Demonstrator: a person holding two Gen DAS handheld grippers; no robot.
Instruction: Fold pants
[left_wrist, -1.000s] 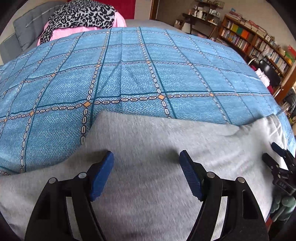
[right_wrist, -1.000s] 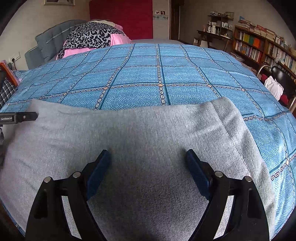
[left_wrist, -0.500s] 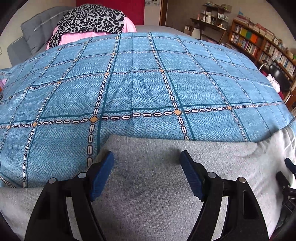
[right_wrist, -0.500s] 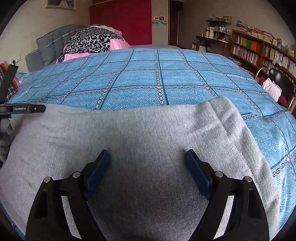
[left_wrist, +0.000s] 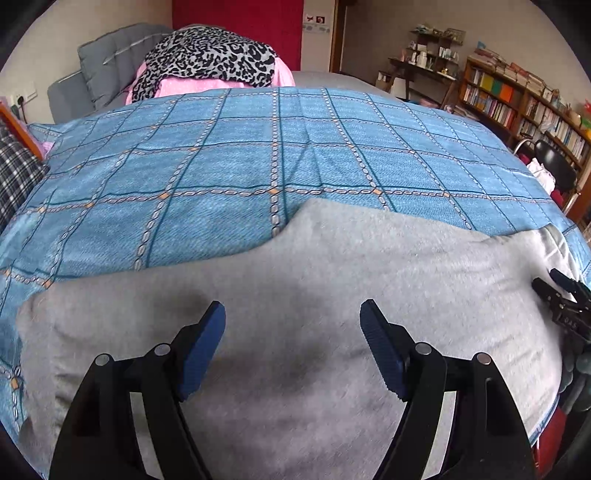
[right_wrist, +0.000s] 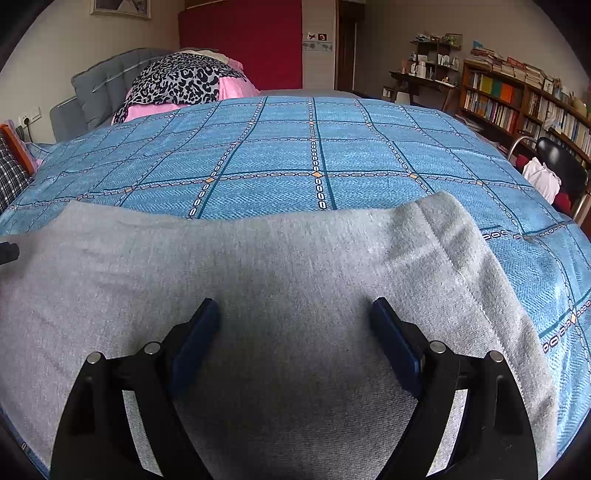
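Grey pants (left_wrist: 314, 280) lie flat across the near part of the bed, also seen in the right wrist view (right_wrist: 258, 266). A stitched hem or waistband edge (right_wrist: 454, 240) runs along their right side. My left gripper (left_wrist: 291, 314) is open just above the grey cloth, holding nothing. My right gripper (right_wrist: 293, 312) is open over the cloth, holding nothing. The right gripper's tip also shows at the right edge of the left wrist view (left_wrist: 565, 299). A bit of the left gripper shows at the left edge of the right wrist view (right_wrist: 7, 253).
A blue checked bedspread (left_wrist: 258, 162) covers the bed. A leopard-print cloth on pink bedding (left_wrist: 210, 62) lies at the far end by a grey headboard (left_wrist: 107, 70). Bookshelves (right_wrist: 524, 103) and a black chair (right_wrist: 557, 158) stand to the right.
The left gripper's view has swung; the far edge of the grey pants now sits further from it and more cloth shows on the left. The right gripper has barely moved. Both stayed open.
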